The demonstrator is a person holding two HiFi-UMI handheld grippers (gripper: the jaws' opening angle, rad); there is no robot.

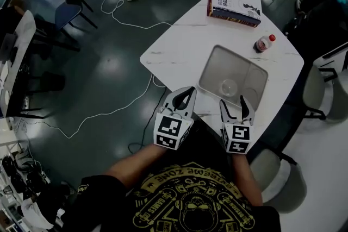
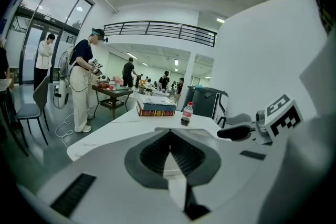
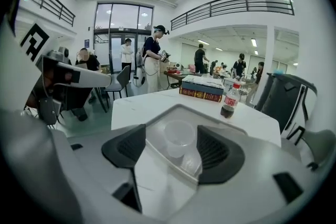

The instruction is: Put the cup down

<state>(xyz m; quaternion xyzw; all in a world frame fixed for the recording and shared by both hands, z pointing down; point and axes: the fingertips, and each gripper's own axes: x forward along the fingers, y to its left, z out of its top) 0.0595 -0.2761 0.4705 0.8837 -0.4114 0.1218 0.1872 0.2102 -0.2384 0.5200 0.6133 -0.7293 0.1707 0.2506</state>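
Observation:
A clear plastic cup (image 1: pixel 229 86) stands upright in a shallow grey tray (image 1: pixel 247 69) on the white table (image 1: pixel 174 41). My right gripper (image 1: pixel 233 100) is just short of the tray's near edge, and it is open. In the right gripper view the cup (image 3: pixel 179 137) stands in the gap between the dark pads (image 3: pixel 125 146), and neither pad touches it. My left gripper (image 1: pixel 188 92) hovers over the table's near edge, to the left of the tray. Its jaws meet at the tips with nothing in them (image 2: pixel 169 134).
A stack of books (image 1: pixel 235 4) lies at the table's far side, and a small red-capped bottle (image 1: pixel 265 43) stands just beyond the tray. Chairs (image 1: pixel 312 92) stand at the table's right. A white cable (image 1: pixel 117 108) runs over the floor to the left. People stand in the background (image 2: pixel 81 81).

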